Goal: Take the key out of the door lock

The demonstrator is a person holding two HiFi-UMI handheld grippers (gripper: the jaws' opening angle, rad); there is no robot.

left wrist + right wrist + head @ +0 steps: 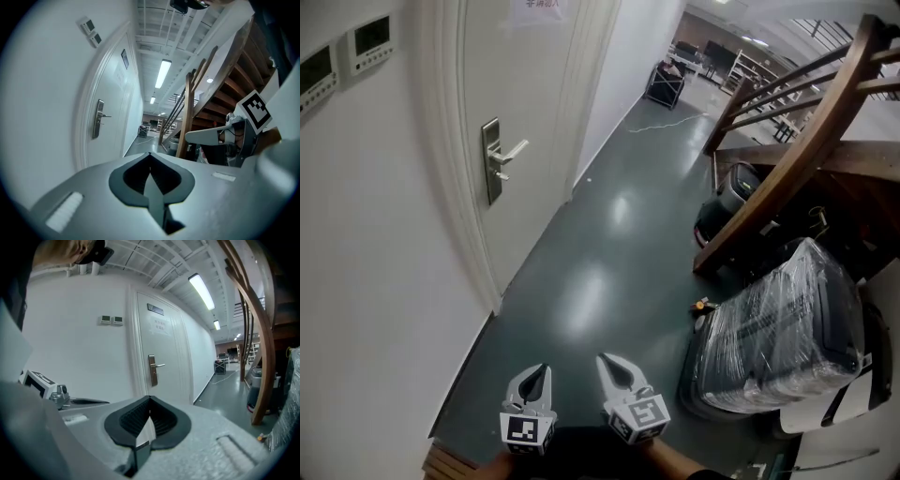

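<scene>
The left gripper [536, 377] and right gripper [614, 368] are held closed and empty above a glossy dark floor [600, 262]. The lock [491, 161] is set in a white door [525, 84], well apart from them. A key there is too small to be made out. A wooden stair [797, 159] is seen opposite.
</scene>
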